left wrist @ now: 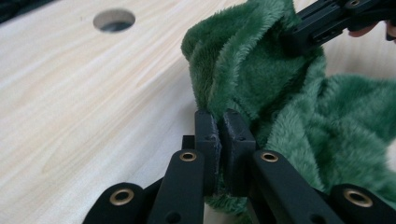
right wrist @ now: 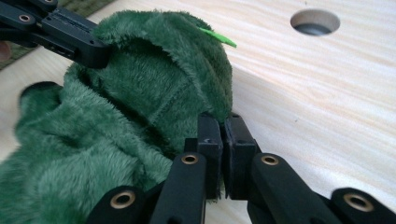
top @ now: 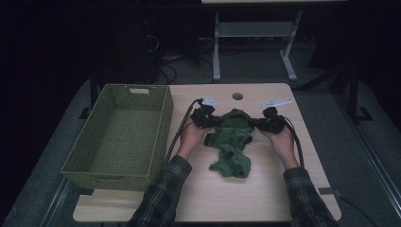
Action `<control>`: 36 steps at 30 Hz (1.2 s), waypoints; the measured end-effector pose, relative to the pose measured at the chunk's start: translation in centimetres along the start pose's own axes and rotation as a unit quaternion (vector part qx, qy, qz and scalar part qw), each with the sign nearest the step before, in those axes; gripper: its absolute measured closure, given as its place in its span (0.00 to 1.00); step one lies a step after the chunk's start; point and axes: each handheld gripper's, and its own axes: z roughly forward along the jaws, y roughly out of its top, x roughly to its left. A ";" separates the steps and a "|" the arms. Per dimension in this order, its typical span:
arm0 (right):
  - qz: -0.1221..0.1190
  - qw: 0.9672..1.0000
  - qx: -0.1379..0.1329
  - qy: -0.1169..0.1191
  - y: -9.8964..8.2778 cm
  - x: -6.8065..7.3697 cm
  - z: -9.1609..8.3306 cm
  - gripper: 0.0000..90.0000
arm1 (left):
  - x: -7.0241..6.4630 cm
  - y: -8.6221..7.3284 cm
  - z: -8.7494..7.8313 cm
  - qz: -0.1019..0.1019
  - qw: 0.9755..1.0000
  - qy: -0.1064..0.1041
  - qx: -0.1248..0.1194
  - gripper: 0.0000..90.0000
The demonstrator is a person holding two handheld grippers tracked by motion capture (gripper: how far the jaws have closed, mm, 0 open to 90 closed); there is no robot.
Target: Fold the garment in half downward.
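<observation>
Green fleece cloth (top: 231, 142) sits mid-table, its length running back toward the person, top edge stretched crosswise between both hands. Left gripper (top: 213, 119) and right gripper (top: 257, 124) are each clamped on a corner; basket (top: 120, 137) lies left.

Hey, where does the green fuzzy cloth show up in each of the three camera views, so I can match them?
High view: the green fuzzy cloth lies mid-table between the two hands, right of the basket.
Left gripper view: it covers the right half, with the left claw shut on its edge.
Right gripper view: it covers the left half, with the right claw shut on its edge.
Shared landmark: the round hole in the tabletop.
</observation>
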 end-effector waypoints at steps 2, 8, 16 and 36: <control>-0.007 1.000 -0.004 0.002 0.2 0.3 -0.6 0.96 | -0.4 0.3 -0.7 0.006 1.000 -0.005 -0.008 0.95; -0.017 1.000 -0.015 0.016 0.3 1.1 -2.2 0.96 | -1.5 0.4 -2.5 0.015 0.999 -0.008 -0.027 0.95; -0.037 0.998 -0.040 0.030 -0.3 2.2 -4.0 0.96 | -3.0 -0.4 -4.1 0.016 0.998 -0.023 -0.054 0.95; -0.071 0.994 -0.051 0.073 -3.1 5.4 -6.8 0.96 | -6.9 -3.1 -7.2 0.039 0.995 -0.055 -0.077 0.95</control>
